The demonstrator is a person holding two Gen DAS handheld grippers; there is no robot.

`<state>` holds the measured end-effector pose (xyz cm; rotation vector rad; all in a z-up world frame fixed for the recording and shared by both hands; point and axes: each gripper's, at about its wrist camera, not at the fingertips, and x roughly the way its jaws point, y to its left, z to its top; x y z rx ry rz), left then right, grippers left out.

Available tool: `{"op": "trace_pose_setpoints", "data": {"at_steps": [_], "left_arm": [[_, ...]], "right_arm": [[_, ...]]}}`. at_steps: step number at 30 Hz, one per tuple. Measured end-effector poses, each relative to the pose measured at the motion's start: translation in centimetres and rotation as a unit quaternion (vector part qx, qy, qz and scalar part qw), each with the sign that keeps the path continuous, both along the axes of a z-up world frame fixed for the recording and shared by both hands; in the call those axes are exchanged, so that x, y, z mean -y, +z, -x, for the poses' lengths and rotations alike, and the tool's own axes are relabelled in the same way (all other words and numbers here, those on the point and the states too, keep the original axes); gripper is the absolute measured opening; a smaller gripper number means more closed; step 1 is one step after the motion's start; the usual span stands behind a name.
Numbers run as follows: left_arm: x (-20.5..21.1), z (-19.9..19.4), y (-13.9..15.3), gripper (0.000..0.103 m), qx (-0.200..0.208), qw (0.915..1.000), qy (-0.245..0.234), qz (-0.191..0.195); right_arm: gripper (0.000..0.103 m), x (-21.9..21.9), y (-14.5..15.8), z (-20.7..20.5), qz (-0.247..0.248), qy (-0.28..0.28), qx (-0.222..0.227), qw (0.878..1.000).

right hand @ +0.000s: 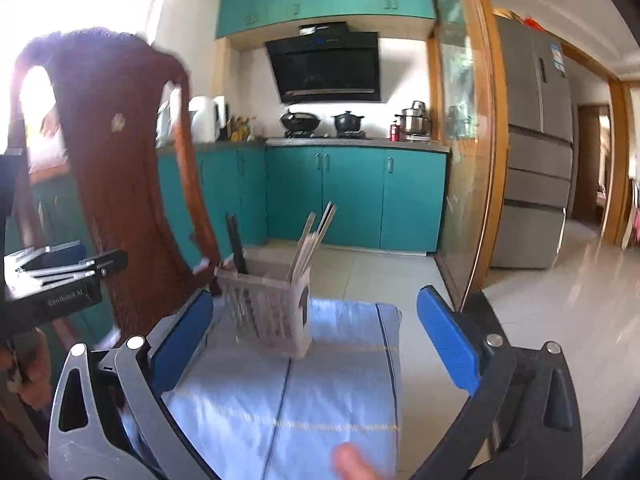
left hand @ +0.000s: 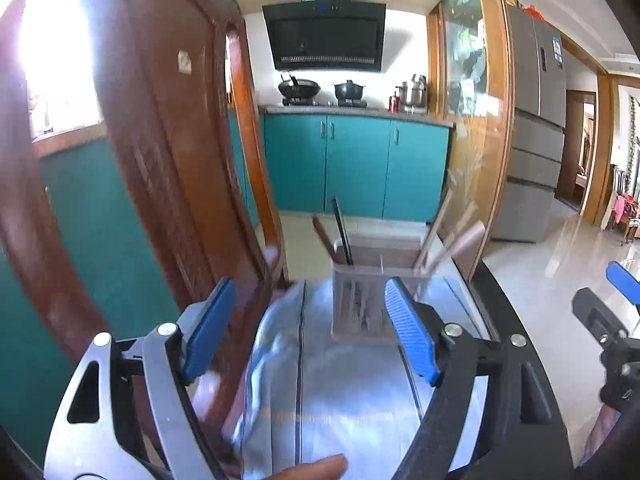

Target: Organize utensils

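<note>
Both tongs spread, empty: left tongs (left hand: pixel 308 328), right tongs (right hand: pixel 316 344). Pale slotted plastic utensil basket (right hand: pixel 268 312) holding chopsticks (right hand: pixel 312 236) at far tabletop edge; hasty nudge risks tipping it off.

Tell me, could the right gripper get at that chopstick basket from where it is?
Probably yes. The right gripper is open with nothing between its fingers, and the chopstick basket stands just ahead on the blue cloth with nothing in between.
</note>
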<state>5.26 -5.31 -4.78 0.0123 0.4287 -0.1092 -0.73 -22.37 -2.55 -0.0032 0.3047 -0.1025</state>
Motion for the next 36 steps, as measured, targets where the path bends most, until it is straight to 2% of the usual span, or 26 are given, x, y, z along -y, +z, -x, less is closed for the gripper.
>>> {"op": "trace_pose_setpoints", "data": {"at_steps": [3, 8, 15, 18, 24, 36], "left_arm": [[0.2, 1.5, -0.6, 0.085, -0.005, 0.9999, -0.003, -0.016], [0.3, 4.6, -0.6, 0.099, 0.017, 0.9992, 0.004, -0.035], [0.4, 6.6, 0.7, 0.099, 0.044, 0.9979, 0.004, -0.047], [0.5, 7.1, 0.9, 0.099, 0.045, 0.998, -0.005, -0.044], [0.6, 7.4, 0.6, 0.099, 0.047, 0.9976, -0.002, -0.05], [0.1, 6.9, 0.3, 0.099, 0.035, 0.9983, 0.006, -0.047]], "right_arm": [[0.1, -1.1, -0.5, 1.3, 0.013, 0.006, 0.004, 1.0], [0.1, -2.0, -0.4, 2.5, 0.014, 0.015, 0.011, 1.0], [0.1, -3.0, 0.1, 3.4, 0.037, 0.018, 0.022, 0.999], [0.1, -3.0, 0.1, 3.7, 0.04, 0.016, 0.026, 0.999], [0.1, -2.1, 0.4, 4.1, 0.016, 0.017, 0.034, 0.999], [0.1, -2.4, 0.2, 4.1, 0.021, 0.02, 0.035, 0.999]]}}
